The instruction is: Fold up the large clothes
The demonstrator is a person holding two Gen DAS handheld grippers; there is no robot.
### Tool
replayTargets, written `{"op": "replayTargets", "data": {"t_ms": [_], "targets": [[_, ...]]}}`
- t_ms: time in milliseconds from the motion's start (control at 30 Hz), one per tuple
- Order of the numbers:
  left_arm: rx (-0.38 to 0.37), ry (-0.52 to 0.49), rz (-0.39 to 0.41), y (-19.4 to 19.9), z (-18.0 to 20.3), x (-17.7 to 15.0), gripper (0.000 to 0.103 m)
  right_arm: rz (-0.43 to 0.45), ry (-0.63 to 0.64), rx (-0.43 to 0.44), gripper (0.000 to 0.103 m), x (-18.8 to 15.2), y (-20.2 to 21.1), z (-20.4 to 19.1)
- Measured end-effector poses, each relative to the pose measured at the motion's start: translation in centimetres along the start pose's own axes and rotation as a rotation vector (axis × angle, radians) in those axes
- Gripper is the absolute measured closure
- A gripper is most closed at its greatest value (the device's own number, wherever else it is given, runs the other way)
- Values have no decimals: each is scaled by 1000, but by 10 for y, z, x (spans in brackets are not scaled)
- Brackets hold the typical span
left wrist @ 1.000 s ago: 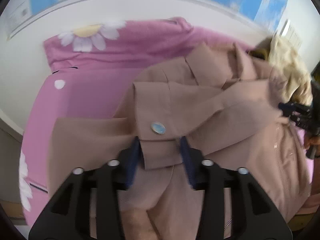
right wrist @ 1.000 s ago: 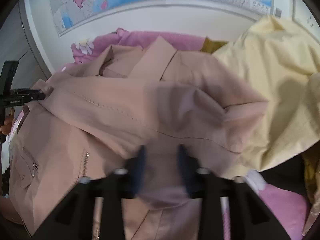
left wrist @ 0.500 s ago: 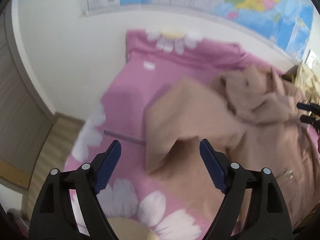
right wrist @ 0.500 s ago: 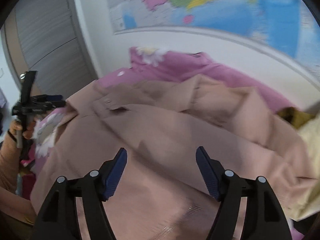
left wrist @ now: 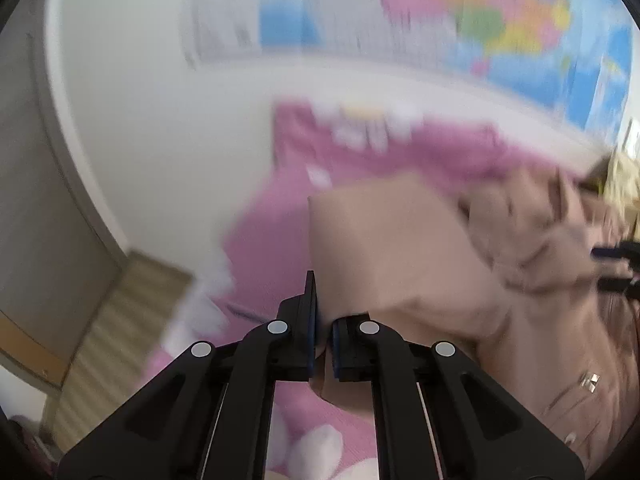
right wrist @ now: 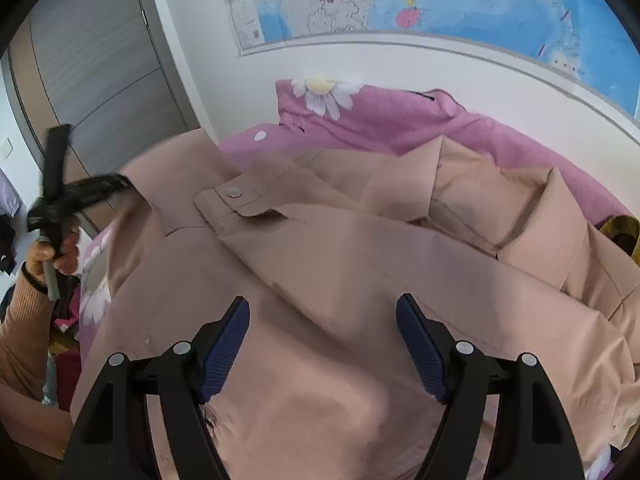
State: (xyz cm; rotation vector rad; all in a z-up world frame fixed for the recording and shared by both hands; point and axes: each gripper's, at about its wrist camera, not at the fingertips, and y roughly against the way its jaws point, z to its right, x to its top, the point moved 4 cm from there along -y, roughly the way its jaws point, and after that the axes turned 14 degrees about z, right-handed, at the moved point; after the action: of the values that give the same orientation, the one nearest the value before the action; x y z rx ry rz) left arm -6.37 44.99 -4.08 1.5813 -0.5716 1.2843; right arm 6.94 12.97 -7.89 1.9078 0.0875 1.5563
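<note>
Left tongs [left wrist: 323, 320] just pinched smooth tan jacket [left wrist: 400, 248] edge | right tongs [right wrist: 322, 344] widened

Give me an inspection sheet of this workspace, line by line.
Surface: pink daisy bedspread.
Job's things: beige jacket spread out, one sleeve crossing it.
Clutter: yellow garment at the far edge.
Grippers: left gripper has just closed on the jacket's edge; right gripper has just been opening, nothing between its pads, jacket beneath.
Cables: nothing seen.
Surroundings: wall map, grey wardrobe.
</note>
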Motion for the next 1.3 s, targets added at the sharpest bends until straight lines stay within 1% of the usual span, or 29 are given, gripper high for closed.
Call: {"op": "replayTargets", "data": {"t_ms": [33, 100, 167, 200, 233, 267, 300, 333, 367, 400, 433, 467, 533, 600, 667, 700, 733, 767, 800, 867, 900, 933, 1000, 1033, 1100, 1167, 1233, 1267, 1300], "targets": [[7, -6, 25, 7, 1, 6, 95, 12, 5, 3, 29, 4, 0, -2], [63, -66, 65, 18, 7, 16, 91, 30, 20, -6, 29, 12, -3, -5], [151, -207, 102, 25, 23, 18, 85, 44, 46, 2, 29, 21, -9, -12], [178, -258, 104, 27, 29, 15, 78, 45, 64, 12, 29, 23, -15, -16], [190, -278, 91, 27, 31, 11, 75, 37, 79, 20, 29, 24, -20, -18], [191, -282, 76, 29, 30, 9, 74, 16, 111, 4, 29, 22, -30, -20], [187, -280, 57, 27, 29, 6, 73, -3, 136, -15, 29, 19, -38, -21], [195, -273, 29, 27, 25, 1, 67, -27, 158, -20, 36, 14, -45, -22], [208, -257, 16, 28, 19, 0, 63, -69, 190, -36, 44, 5, -54, -22], [208, -228, 1, 30, 13, -4, 53, -105, 203, -52, 61, -3, -60, -18], [171, -165, -25, 33, 3, -8, 44, -133, 203, -57, 69, -9, -63, -15], [146, -126, -39, 34, -2, -11, 41, -156, 187, -54, 70, -16, -64, -9], [85, -25, -75, 37, -17, -21, 32, -146, 171, -49, 81, -19, -57, -1], [20, 24, -113, 33, -22, -35, 29, -152, 171, -60, 82, -20, -51, 3], [15, 2, -151, 23, -18, -50, 29, -151, 168, -56, 80, -21, -46, 4], [41, -33, -173, 15, -15, -58, 29, -150, 171, -56, 79, -22, -44, 3], [68, -55, -194, 6, -14, -63, 35, -147, 172, -61, 75, -22, -43, 3], [81, -59, -227, -5, -13, -68, 40, -143, 167, -63, 71, -22, -41, 1], [80, -53, -248, -12, -13, -70, 44, -138, 159, -62, 64, -21, -40, 2], [76, -14, -211, -16, -17, -65, 70, -123, 137, -49, 57, -20, -35, 1], [82, -13, -214, -18, -19, -63, 96, -118, 127, -39, 52, -19, -32, 0], [94, 4, -207, -17, -24, -59, 97, -111, 117, -31, 47, -19, -27, 0], [94, 51, -157, -10, -33, -45, 97, -97, 105, -15, 45, -18, -20, -2], [112, 49, -117, -3, -36, -33, 97, -91, 99, -4, 44, -17, -17, -3], [112, 27, -40, 9, -34, -8, 97, -82, 90, 6, 44, -16, -12, -3], [117, -54, 37, 20, -19, 21, 96, -67, 80, 13, 44, -15, -5, -4], [120, -194, 121, 33, 14, 48, 95, -55, 61, 32, 44, -13, 0, -3], [99, -234, 153, 37, 30, 58, 94, -48, 52, 42, 44, -12, 3, -3], [69, -266, 181, 42, 45, 66, 91, -40, 42, 49, 42, -11, 6, -3]]}}
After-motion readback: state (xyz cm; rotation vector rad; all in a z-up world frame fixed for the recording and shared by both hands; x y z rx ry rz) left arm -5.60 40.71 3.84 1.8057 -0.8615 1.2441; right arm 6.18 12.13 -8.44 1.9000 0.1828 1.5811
